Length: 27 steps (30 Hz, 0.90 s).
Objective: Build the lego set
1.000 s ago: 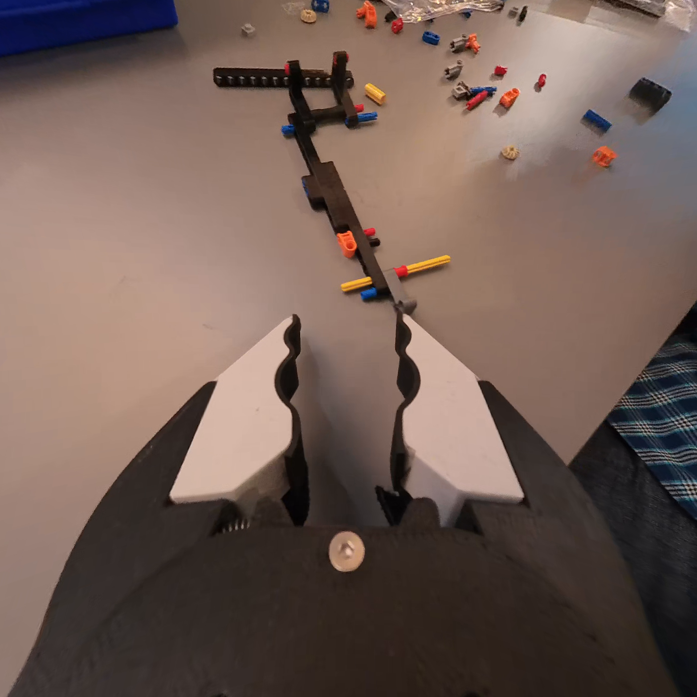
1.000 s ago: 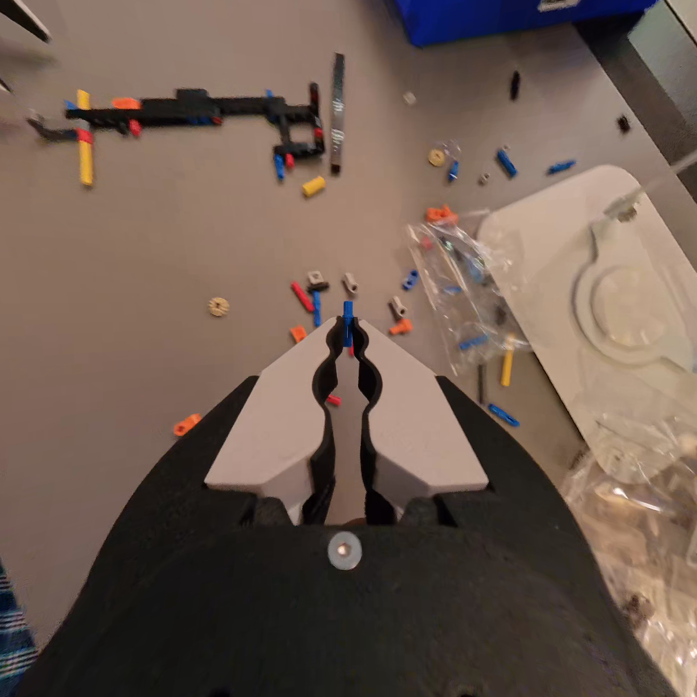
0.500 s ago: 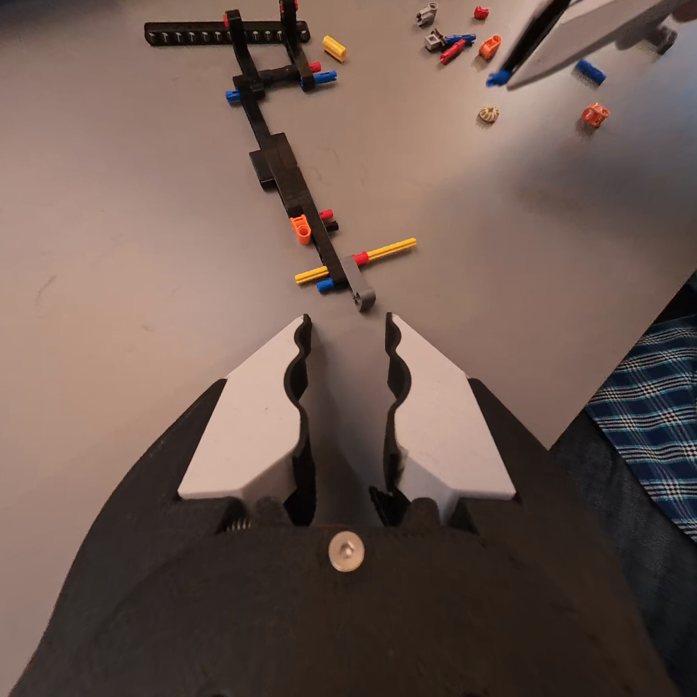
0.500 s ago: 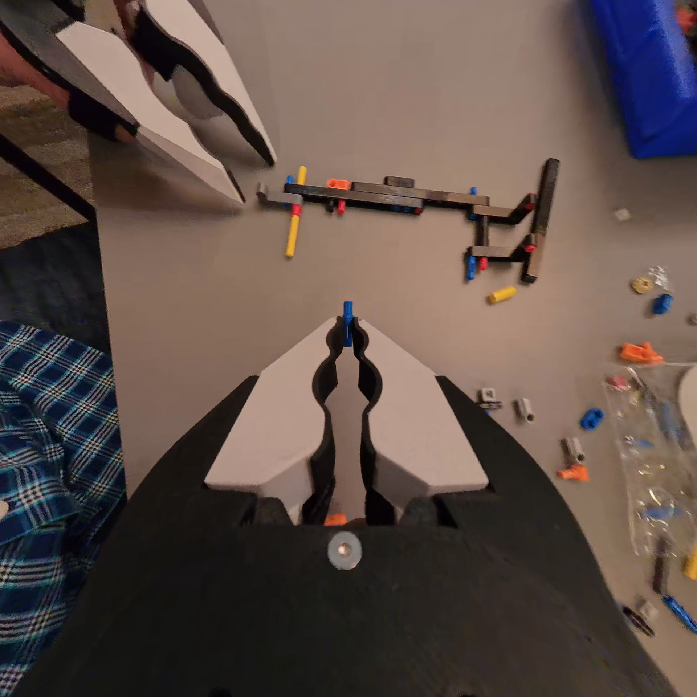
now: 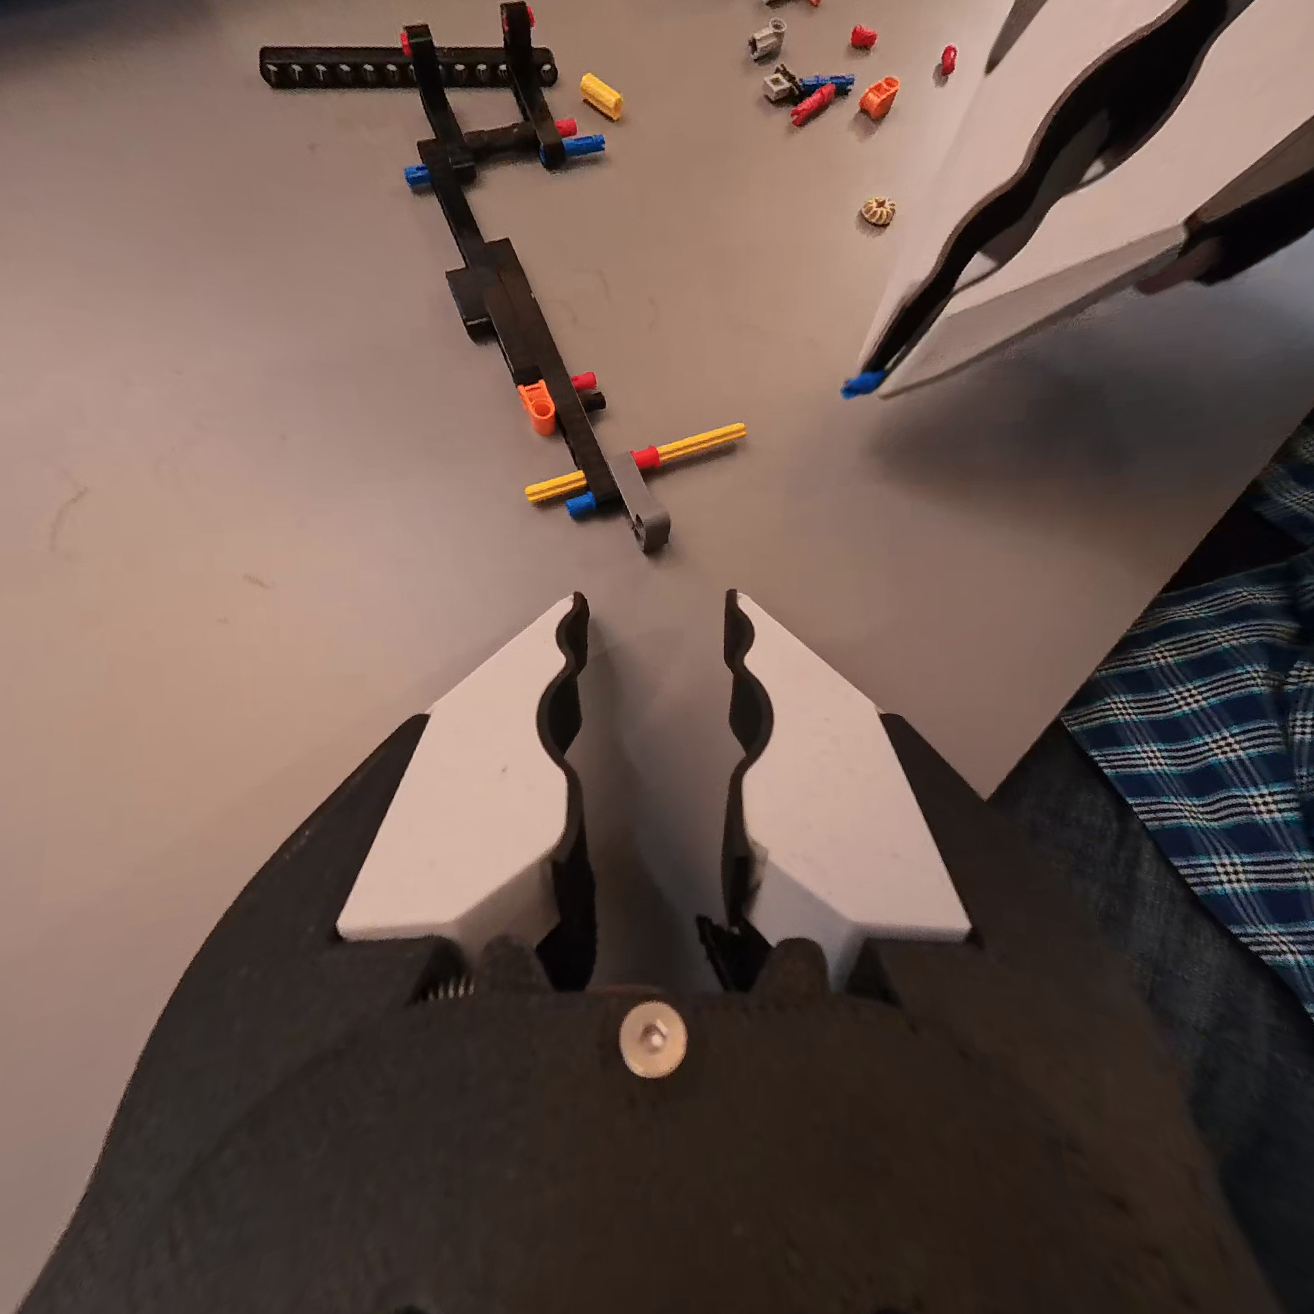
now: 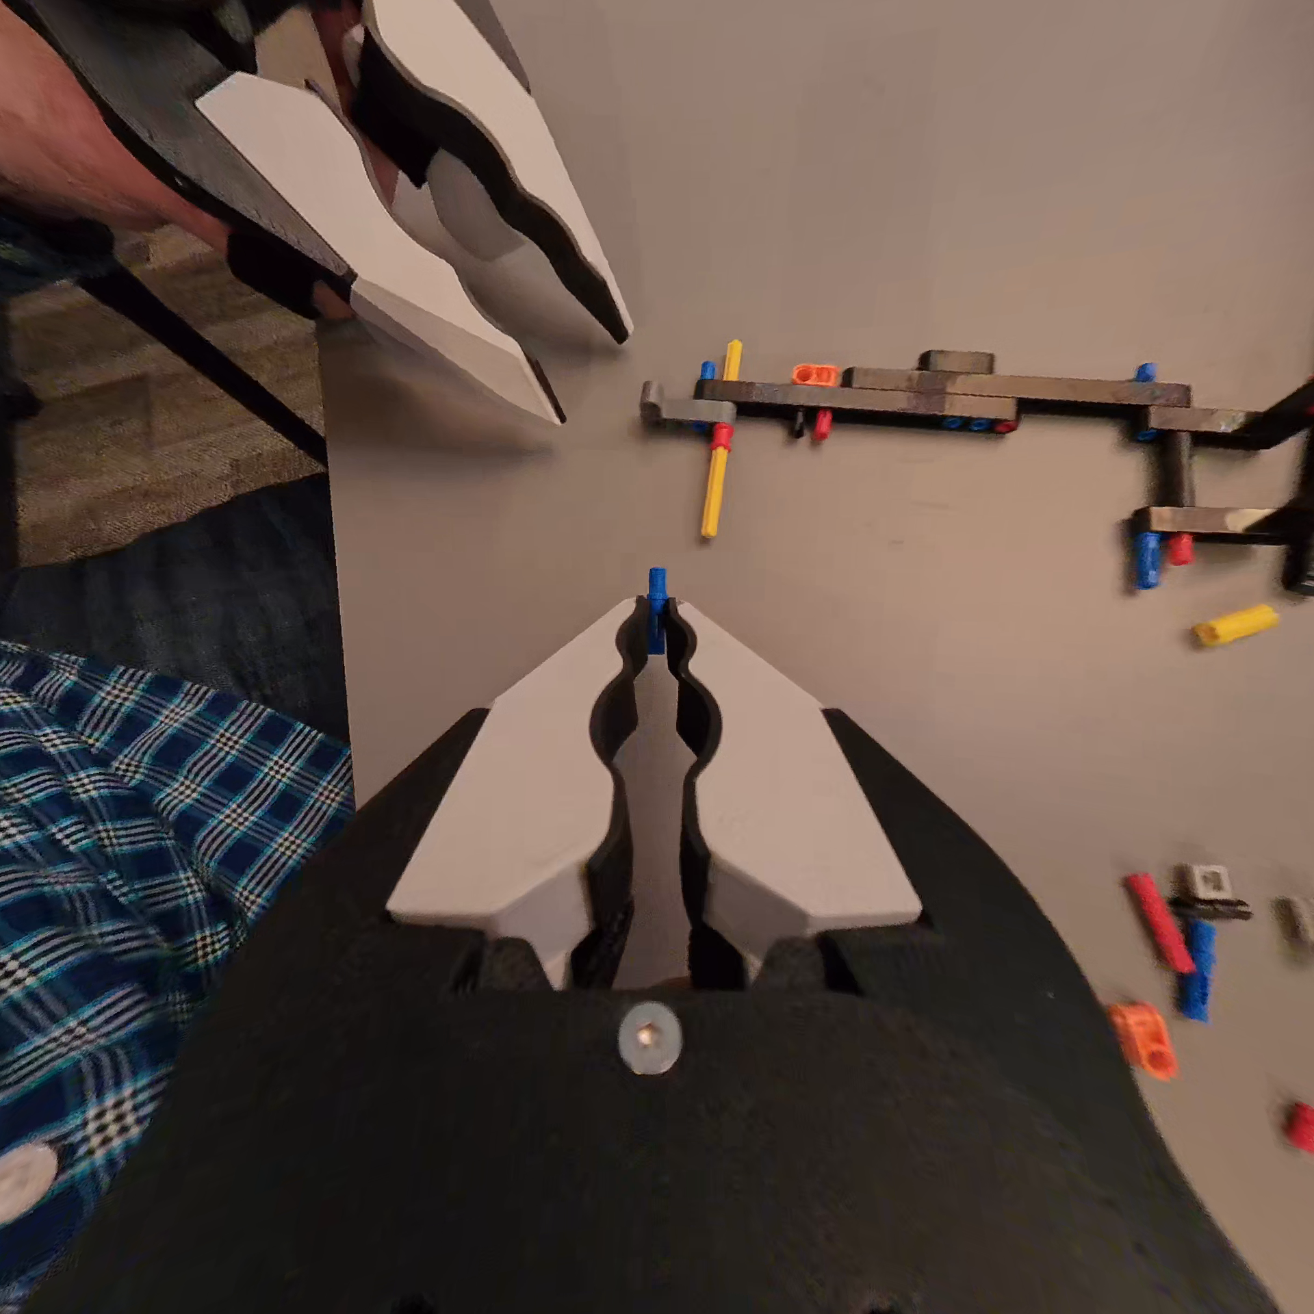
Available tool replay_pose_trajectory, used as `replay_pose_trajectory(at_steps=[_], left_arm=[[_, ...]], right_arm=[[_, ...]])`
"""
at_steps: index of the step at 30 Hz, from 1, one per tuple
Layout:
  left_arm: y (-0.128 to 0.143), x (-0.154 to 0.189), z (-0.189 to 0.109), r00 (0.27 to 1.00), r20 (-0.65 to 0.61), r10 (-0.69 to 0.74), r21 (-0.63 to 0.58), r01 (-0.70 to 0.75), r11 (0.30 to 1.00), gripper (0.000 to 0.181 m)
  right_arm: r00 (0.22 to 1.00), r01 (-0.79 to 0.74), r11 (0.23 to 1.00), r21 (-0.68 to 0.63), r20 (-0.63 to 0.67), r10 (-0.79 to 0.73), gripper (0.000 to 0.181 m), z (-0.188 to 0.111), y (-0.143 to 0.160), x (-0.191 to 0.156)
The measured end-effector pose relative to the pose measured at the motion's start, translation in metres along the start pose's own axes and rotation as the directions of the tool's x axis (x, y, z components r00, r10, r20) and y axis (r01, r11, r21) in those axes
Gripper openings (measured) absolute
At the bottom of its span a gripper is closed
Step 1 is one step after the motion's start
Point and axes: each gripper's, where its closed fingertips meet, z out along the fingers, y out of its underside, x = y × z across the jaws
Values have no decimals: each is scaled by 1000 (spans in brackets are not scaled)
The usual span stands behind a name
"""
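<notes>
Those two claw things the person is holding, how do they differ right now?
The right gripper is shut on a small blue pin; the left gripper is open and empty. The right one points at the black lego assembly from the side, the left one from its grey end. Both hover above the table.

- Left wrist view: assembly (image 5: 498,284) runs from the upper centre down to mid-frame on the table (image 5: 213,426).
- Loose pieces (image 5: 810,85) lie upper right.
- Right gripper (image 5: 871,380) at right.
</notes>
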Motion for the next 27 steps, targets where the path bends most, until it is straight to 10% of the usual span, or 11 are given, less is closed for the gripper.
replay_pose_trajectory(at_steps=[27], left_arm=[[0, 10, 8, 999, -14, 28, -29, -29, 999, 34]], right_arm=[[998, 38, 999, 25, -58, -36, 9, 19, 12, -6]])
